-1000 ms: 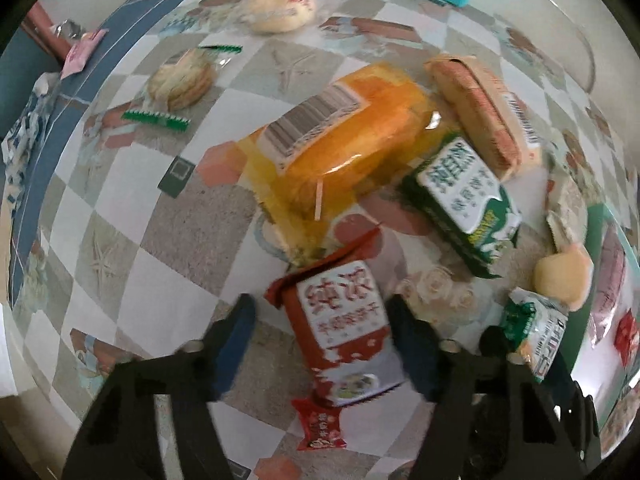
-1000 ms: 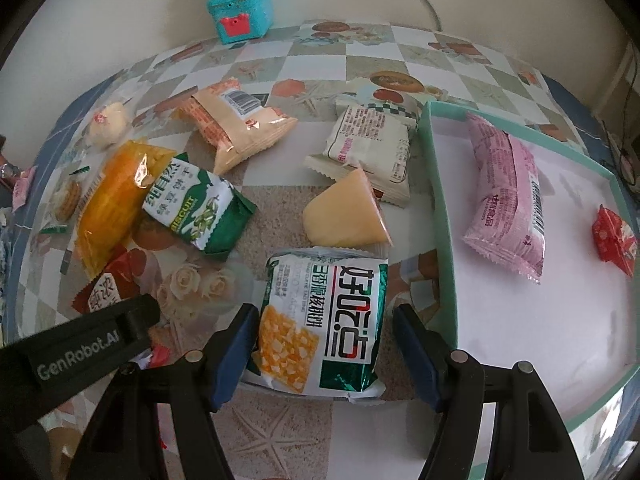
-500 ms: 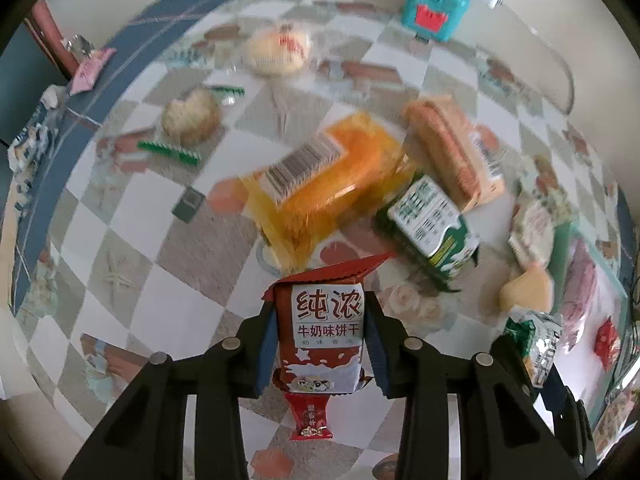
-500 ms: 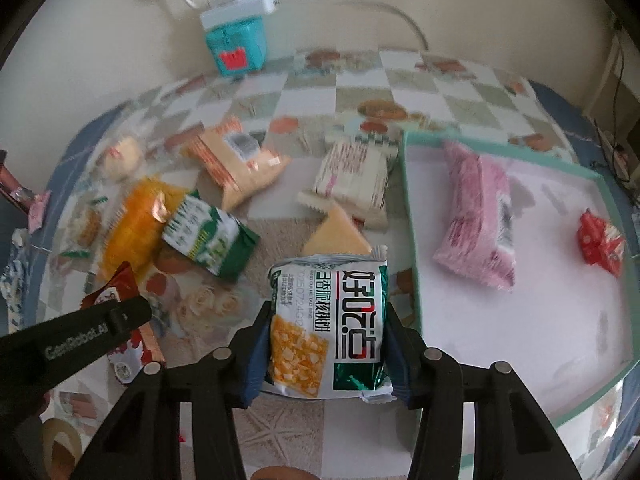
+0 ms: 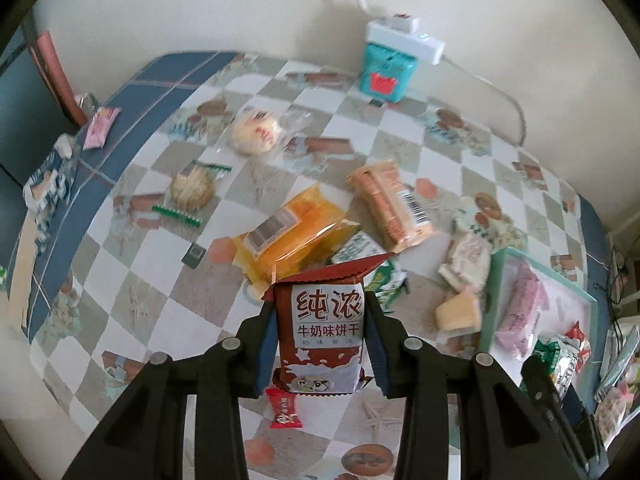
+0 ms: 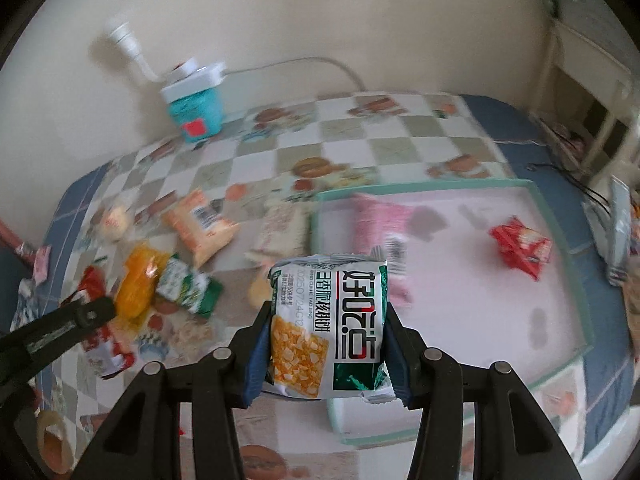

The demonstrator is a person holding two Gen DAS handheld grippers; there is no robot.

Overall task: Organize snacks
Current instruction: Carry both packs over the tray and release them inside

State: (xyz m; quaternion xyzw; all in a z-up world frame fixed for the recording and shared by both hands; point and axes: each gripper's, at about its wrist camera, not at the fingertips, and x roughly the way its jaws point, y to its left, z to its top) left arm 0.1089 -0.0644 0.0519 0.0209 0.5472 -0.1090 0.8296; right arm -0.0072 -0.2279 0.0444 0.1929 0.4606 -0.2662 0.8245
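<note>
Beside tray rim (image 6: 560, 372): bare tabletop (image 6: 280, 432)

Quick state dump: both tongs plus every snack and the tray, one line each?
left tongs: shut on red biscuit pack
red biscuit pack: upright, lifted off the table
right tongs: shut on green-white cracker pack
green-white cracker pack: lifted, at the tray's near corner
tray: holds pink pack and red packet
pink pack: flat in tray
orange pack: flat on table
small red candy: on table
</note>
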